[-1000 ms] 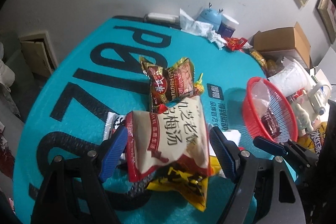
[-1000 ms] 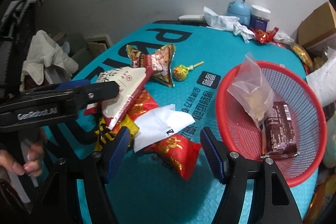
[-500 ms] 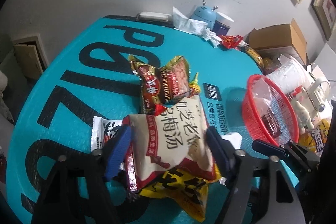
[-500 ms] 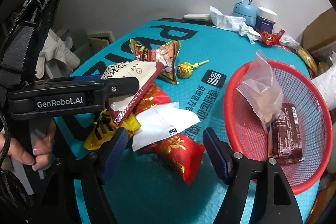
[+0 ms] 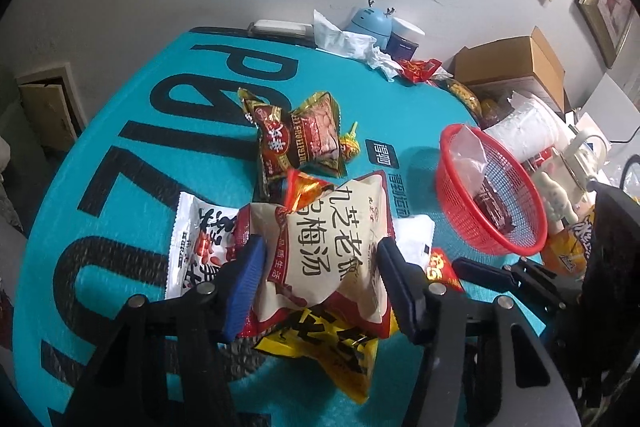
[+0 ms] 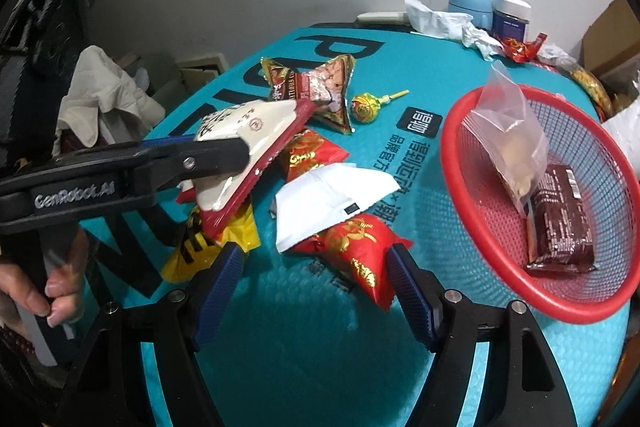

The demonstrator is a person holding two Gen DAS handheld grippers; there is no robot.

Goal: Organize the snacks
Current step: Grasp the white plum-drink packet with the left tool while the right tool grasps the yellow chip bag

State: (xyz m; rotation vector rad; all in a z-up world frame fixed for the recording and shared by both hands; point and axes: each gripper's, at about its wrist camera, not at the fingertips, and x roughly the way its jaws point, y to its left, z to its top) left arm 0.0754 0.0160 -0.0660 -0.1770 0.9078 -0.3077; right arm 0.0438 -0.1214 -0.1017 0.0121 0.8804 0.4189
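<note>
A cream-and-red snack packet (image 5: 320,239) lies on top of a pile on the teal mat. My left gripper (image 5: 320,283) is closing on it, and both blue pads press its sides so that it bulges. In the right wrist view the same packet (image 6: 248,131) tilts up from the pile in the left gripper's fingers (image 6: 216,155). My right gripper (image 6: 316,291) stands open just above the mat. A small red packet (image 6: 356,247) lies between and just beyond its fingertips, untouched. To the right stands a red mesh basket (image 6: 446,147) with a clear bag (image 6: 508,131) and a brown packet (image 6: 560,223) inside.
Under the pile lie a yellow packet (image 5: 320,351), a white peanut packet (image 5: 196,247) and a white pouch (image 6: 324,203). Farther back are a dark red packet (image 5: 296,143) and a lollipop (image 6: 366,107). Jars, tissue and boxes crowd the far and right edges. A hand (image 6: 40,291) grips the left tool.
The left jaws have narrowed onto the cream packet, which now buckles and tilts up off the pile. The right gripper has widened slightly and stayed in place.
</note>
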